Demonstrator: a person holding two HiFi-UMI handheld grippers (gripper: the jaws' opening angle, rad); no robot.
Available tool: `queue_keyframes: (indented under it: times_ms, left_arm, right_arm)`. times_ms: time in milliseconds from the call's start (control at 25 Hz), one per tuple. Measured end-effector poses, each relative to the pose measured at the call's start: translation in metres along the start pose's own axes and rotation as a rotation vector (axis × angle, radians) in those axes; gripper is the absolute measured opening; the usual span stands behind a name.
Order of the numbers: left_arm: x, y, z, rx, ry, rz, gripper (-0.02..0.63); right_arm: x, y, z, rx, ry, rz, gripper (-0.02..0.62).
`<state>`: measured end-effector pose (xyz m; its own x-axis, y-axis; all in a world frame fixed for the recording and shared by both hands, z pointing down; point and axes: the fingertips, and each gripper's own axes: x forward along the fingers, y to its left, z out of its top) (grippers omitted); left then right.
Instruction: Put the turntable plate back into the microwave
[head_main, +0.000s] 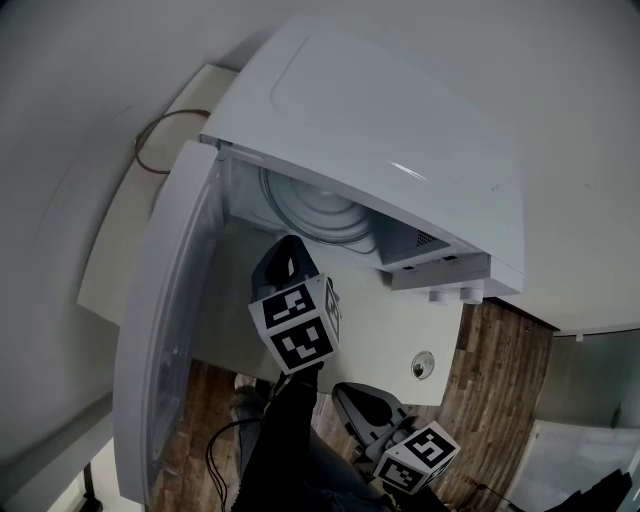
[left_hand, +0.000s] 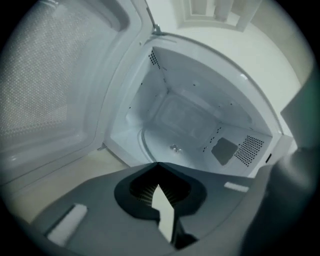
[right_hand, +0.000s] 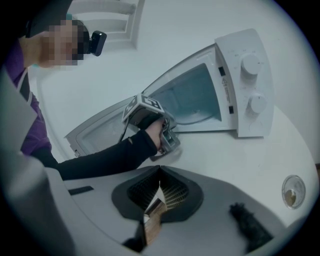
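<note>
The white microwave (head_main: 400, 130) stands on a white table with its door (head_main: 165, 330) swung wide open to the left. The round glass turntable plate (head_main: 320, 215) lies on the floor of the cavity; in the left gripper view its curved rim (left_hand: 144, 142) shows around the centre hub. My left gripper (head_main: 287, 248) hovers just in front of the cavity mouth, jaws shut with nothing between them. My right gripper (head_main: 355, 395) hangs back near the table's front edge, also shut and empty. In the right gripper view, the left gripper (right_hand: 170, 141) is in front of the open microwave.
The table top (head_main: 390, 330) carries a small round cap (head_main: 423, 365) near its front right corner. A cable (head_main: 150, 140) loops behind the microwave. Wooden floor (head_main: 505, 380) lies below the table edge. The control knobs (right_hand: 250, 64) sit on the microwave's right side.
</note>
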<state>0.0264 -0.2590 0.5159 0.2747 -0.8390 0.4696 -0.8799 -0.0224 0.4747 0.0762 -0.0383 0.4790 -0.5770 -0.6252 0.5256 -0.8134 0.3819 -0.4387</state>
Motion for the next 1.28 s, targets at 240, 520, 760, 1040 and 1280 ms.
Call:
queue_keyframes:
  times_ms: [240,520,760,1040,1280]
  left_arm:
    - [-0.067,-0.027,0.032,0.126,-0.225,-0.197,0.006]
    - [-0.155,-0.058,0.055,0.329,-0.243,-0.279,0.006]
    - [-0.210,-0.086,0.068,0.457,-0.260,-0.331,0.006]
    - [-0.238,-0.114,0.097,0.491,-0.346,-0.386,0.006]
    - [-0.243,-0.127,0.102,0.517,-0.365,-0.418,0.006]
  right_arm:
    - [-0.006,0.003,0.035,-0.037,-0.088,-0.004,0.008]
    - [-0.030,0.025,0.109,-0.134,-0.269,-0.003,0.008]
    - [-0.057,0.060,0.166,-0.198,-0.436,0.019,0.008]
    - [-0.079,0.081,0.197,-0.309,-0.533,-0.016,0.008]
    - [-0.087,0.080,0.201,-0.327,-0.553,-0.049,0.008]
